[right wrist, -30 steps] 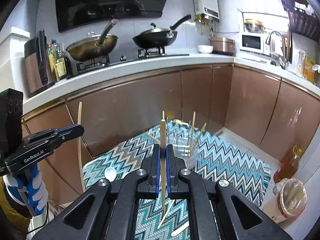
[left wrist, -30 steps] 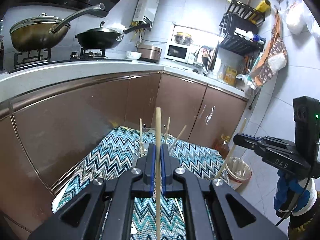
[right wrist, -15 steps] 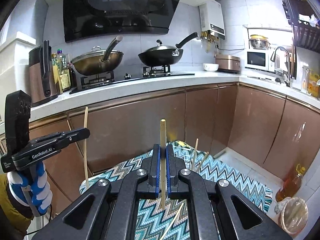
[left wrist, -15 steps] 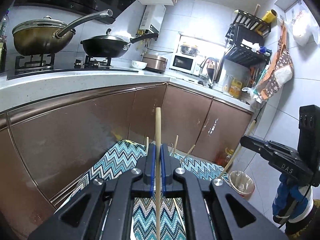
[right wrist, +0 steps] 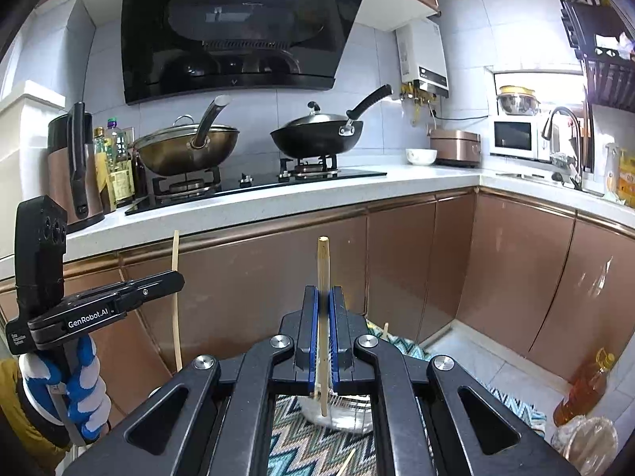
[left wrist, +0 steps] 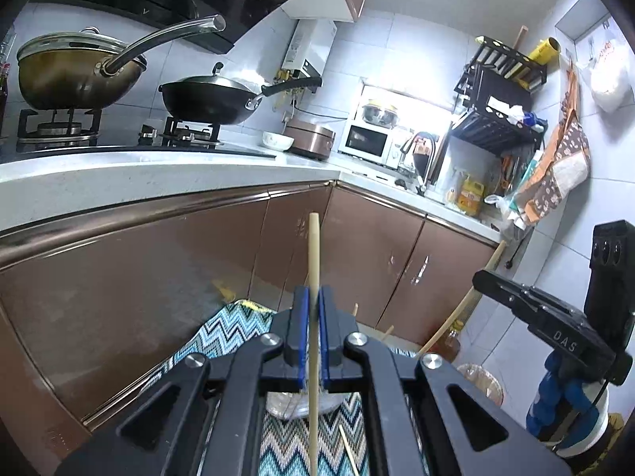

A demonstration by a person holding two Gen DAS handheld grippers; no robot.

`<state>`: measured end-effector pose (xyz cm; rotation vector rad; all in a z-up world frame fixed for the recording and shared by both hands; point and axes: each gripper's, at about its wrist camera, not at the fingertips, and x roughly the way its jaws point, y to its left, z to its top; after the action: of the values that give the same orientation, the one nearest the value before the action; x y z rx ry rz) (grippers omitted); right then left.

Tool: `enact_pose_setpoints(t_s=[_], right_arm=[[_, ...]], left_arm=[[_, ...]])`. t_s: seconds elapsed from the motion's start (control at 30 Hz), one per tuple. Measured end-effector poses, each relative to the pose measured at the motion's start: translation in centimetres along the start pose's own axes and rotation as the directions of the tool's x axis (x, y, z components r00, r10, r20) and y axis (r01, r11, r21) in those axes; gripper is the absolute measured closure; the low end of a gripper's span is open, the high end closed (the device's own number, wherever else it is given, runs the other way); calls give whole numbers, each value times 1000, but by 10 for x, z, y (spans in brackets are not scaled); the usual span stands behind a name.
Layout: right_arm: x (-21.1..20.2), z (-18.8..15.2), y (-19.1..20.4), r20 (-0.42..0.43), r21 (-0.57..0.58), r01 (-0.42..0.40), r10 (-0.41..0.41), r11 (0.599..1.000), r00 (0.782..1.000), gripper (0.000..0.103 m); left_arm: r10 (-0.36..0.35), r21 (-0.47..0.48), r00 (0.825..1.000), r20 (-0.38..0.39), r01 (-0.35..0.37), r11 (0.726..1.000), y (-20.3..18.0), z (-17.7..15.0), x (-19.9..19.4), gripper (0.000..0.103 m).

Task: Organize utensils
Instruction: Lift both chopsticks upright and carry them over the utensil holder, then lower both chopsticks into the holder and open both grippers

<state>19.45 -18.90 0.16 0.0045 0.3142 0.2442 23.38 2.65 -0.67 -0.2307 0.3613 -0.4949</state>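
My left gripper point(left wrist: 312, 297) is shut on a pale wooden chopstick point(left wrist: 313, 254) held upright. My right gripper point(right wrist: 324, 297) is shut on another wooden chopstick point(right wrist: 323, 265), also upright. Both are raised above a clear glass holder point(right wrist: 341, 416) with several chopsticks, standing on a zigzag-patterned mat point(left wrist: 285, 444); the holder is mostly hidden behind the jaws. The right gripper point(left wrist: 482, 279) shows at the right of the left wrist view with its chopstick point(left wrist: 460, 313). The left gripper point(right wrist: 176, 279) shows at the left of the right wrist view with its chopstick point(right wrist: 175, 297).
Loose chopsticks point(left wrist: 347, 452) lie on the mat. Brown cabinet doors point(right wrist: 416, 261) and a white counter point(right wrist: 357, 186) with two pans rise behind. An oil bottle point(right wrist: 583, 388) and a covered bin point(right wrist: 587, 444) stand on the floor at right.
Both grippers have risen with their chopsticks; the mat and glass holder have dropped lower in both views and the counter and hood now fill more of them.
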Motion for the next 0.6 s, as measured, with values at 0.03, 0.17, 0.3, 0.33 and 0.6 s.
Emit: enact_pose_setpoints(t_s=[0.03, 0.17, 0.3, 0.33, 0.6], right_arm=[[3, 1, -1, 4, -1, 2, -2, 1000, 1000, 98], [18, 3, -7, 15, -11, 11, -11, 1000, 1000, 98], [32, 5, -14, 32, -11, 19, -19, 1000, 999, 98], [38, 5, -16, 34, -12, 20, -20, 1000, 999, 98], [83, -16, -31, -2, -6, 28, -28, 1000, 1000, 98]], left_arm=[[-2, -7, 1000, 4, 2, 1000, 1, 1, 4, 99], [-4, -40, 1000, 24, 5, 999, 5, 8, 27, 99], [-9, -69, 999, 47, 13, 998, 5, 12, 49, 99], [-6, -71, 998, 56, 10, 997, 3, 13, 54, 99], [98, -45, 987, 129, -93, 995, -17, 4, 114, 99]])
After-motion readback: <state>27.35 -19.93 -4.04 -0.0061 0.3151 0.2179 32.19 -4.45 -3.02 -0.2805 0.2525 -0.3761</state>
